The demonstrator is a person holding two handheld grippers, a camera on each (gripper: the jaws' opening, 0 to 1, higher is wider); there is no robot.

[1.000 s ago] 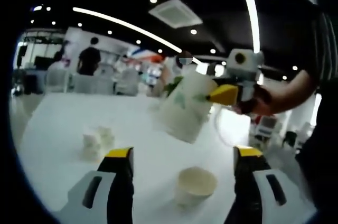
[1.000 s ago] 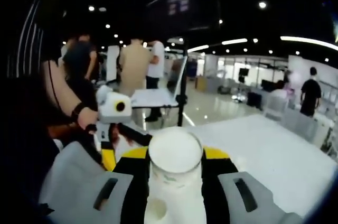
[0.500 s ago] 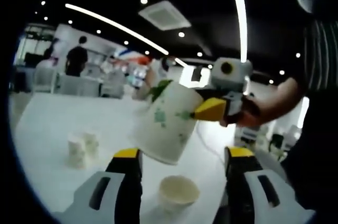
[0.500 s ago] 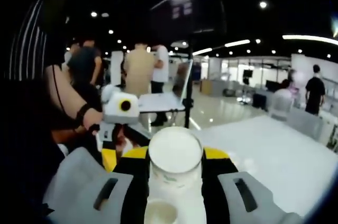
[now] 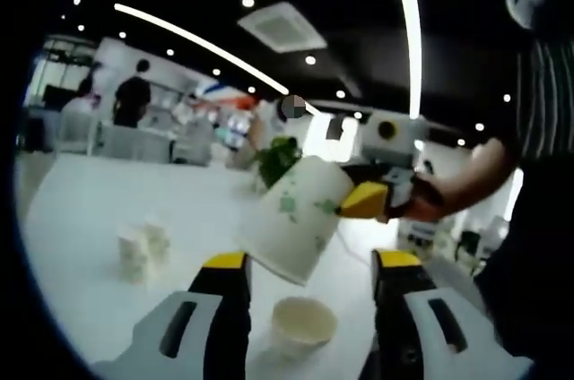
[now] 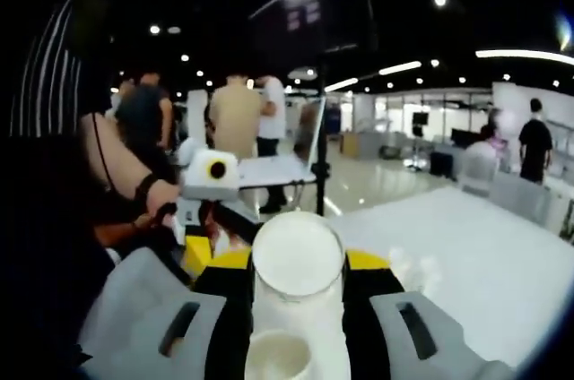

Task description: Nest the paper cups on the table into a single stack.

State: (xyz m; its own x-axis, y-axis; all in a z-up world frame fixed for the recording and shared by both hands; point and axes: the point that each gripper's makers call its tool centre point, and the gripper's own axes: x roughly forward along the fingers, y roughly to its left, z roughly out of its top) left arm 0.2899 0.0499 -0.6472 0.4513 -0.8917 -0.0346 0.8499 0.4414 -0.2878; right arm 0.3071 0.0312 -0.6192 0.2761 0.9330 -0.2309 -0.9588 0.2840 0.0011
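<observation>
In the left gripper view my left gripper (image 5: 309,268) stands open above a white table (image 5: 81,210), with an upright paper cup (image 5: 303,324) on the table between its jaws. Over that cup hangs a second paper cup (image 5: 299,219) with green print, tilted, held by the right gripper (image 5: 363,201) that comes in from the right. Two more small cups (image 5: 142,247) stand to the left. In the right gripper view my right gripper (image 6: 296,265) is shut on the printed cup (image 6: 297,271), bottom towards the camera. Another cup (image 6: 278,358) shows below it. The left gripper (image 6: 204,196) is at the left.
Several people (image 6: 235,116) stand behind the table near a screen on a stand (image 6: 314,21). A person in black (image 5: 131,98) stands far off by chairs (image 5: 134,141). A green plant (image 5: 276,159) sits at the table's far side. Bare tabletop (image 6: 466,246) spreads to the right.
The printed cup in the right gripper has come lower and nearer the cup on the table. The left gripper's jaws have closed in a little around that cup.
</observation>
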